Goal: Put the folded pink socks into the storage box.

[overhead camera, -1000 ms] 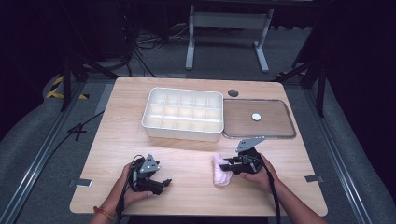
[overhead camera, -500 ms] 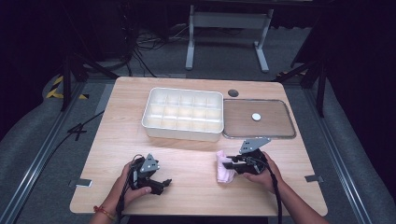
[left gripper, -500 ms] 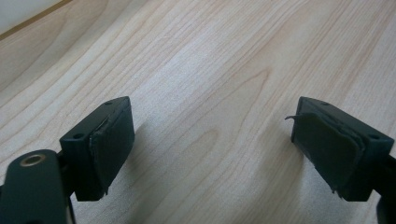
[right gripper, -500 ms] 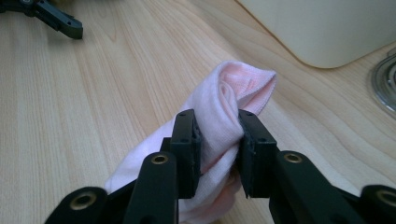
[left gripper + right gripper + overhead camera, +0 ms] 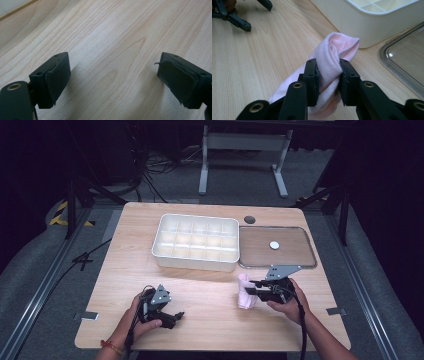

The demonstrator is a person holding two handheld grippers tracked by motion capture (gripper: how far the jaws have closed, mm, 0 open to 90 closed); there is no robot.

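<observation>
A pink cloth (image 5: pixel 244 299) is bunched up at the front right of the wooden table (image 5: pixel 210 290). My right gripper (image 5: pixel 251 290) is shut on it. In the right gripper view the black pads squeeze a fold of the cloth (image 5: pixel 332 50) between them, and its lower part hangs toward the tabletop. My left gripper (image 5: pixel 176 317) rests low at the front left. Its jaws have just been opening and stand wide apart (image 5: pixel 112 77), with only bare wood between them.
A white box with several compartments (image 5: pixel 196 261) stands at the middle back. Beside it on the right lies a clear flat lid (image 5: pixel 306 245) with a small white disc (image 5: pixel 274 245) on it. A dark round hole (image 5: pixel 249 219) sits behind them.
My right gripper has risen a little and moved toward the white box, taking the pink cloth with it. The left hand has stayed put.
</observation>
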